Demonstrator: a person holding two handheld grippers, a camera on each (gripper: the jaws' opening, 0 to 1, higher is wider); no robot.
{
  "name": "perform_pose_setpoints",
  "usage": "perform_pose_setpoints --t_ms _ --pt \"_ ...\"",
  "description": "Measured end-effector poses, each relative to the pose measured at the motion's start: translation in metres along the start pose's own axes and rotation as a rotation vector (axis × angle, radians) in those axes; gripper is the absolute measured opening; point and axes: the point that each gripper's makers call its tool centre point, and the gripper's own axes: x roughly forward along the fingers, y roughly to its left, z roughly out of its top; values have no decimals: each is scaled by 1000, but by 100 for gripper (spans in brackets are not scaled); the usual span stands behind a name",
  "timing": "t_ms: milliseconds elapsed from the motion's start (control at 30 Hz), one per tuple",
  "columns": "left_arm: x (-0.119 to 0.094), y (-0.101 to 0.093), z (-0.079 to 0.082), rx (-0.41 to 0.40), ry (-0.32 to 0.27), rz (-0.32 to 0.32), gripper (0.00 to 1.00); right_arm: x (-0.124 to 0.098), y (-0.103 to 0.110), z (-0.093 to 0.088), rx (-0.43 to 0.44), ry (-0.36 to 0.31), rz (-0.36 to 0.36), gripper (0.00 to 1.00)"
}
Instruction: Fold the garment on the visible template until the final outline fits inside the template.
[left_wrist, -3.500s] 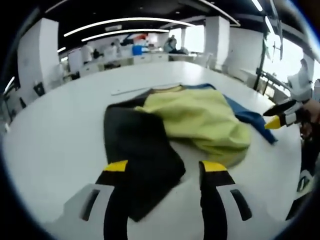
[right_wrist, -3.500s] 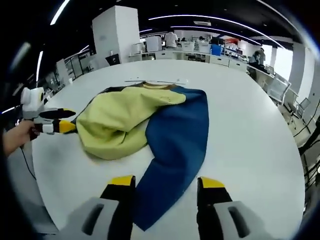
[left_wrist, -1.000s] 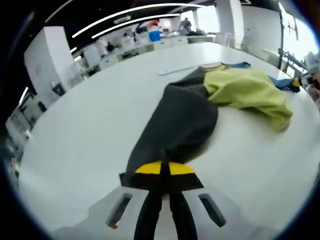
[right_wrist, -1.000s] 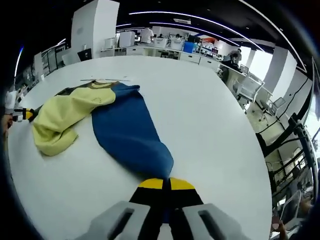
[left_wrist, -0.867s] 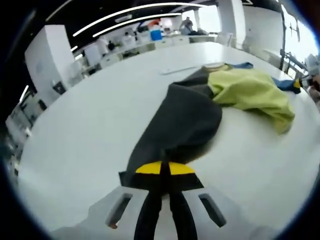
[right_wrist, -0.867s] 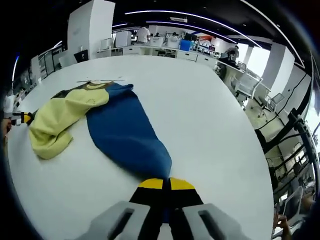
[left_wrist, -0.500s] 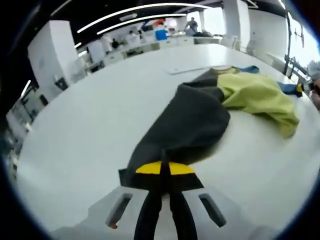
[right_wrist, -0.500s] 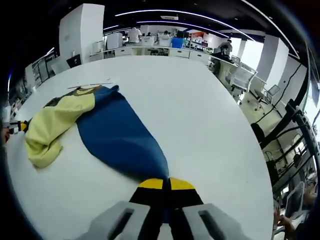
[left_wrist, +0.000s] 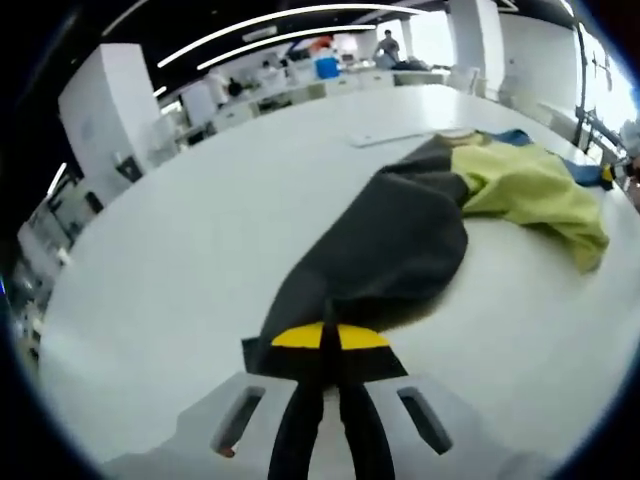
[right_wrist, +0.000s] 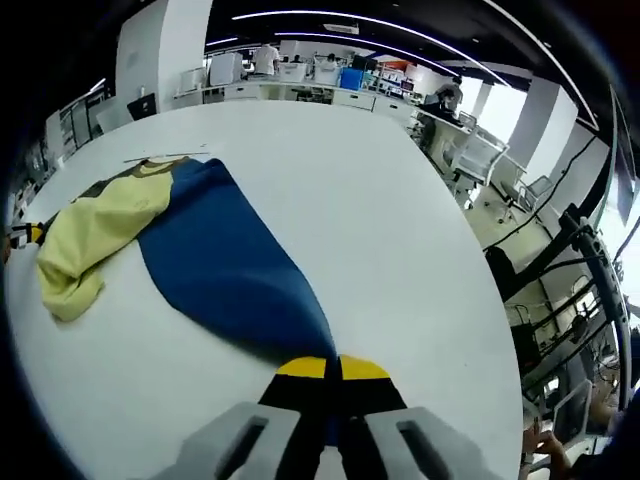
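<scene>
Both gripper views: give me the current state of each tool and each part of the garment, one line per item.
left tool: shut on the black sleeve.
right tool: shut on the blue sleeve.
black sleeve: pulled out flat across the table, end pinched.
blue sleeve: stretched out flat on the table, end pinched.
yellow body: bunched and wrinkled, not spread.
table: white, carrying the garment.

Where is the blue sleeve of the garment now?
In the right gripper view the blue sleeve runs across the white table from the yellow part to the shut right gripper.
</scene>
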Motion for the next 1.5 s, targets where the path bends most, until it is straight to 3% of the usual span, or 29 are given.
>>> perform_pose_setpoints --t_ms 800,900,1133,1367,1500 --pt "6 26 -1 13 27 35 0 0 -18 -4 -13 14 -21 0" --pt "2 29 -2 4 40 65 6 -1 -17 -1 13 -10 -12 2" --pt "-9 22 9 -16 -6 55 24 -13 -8 5 33 -39 4 27" --pt "-23 -1 20 -23 -69 -7 41 -30 27 20 2 -102 96 38" --pt "-27 -13 20 -4 -68 -33 48 -38 46 26 -25 -123 134 44"
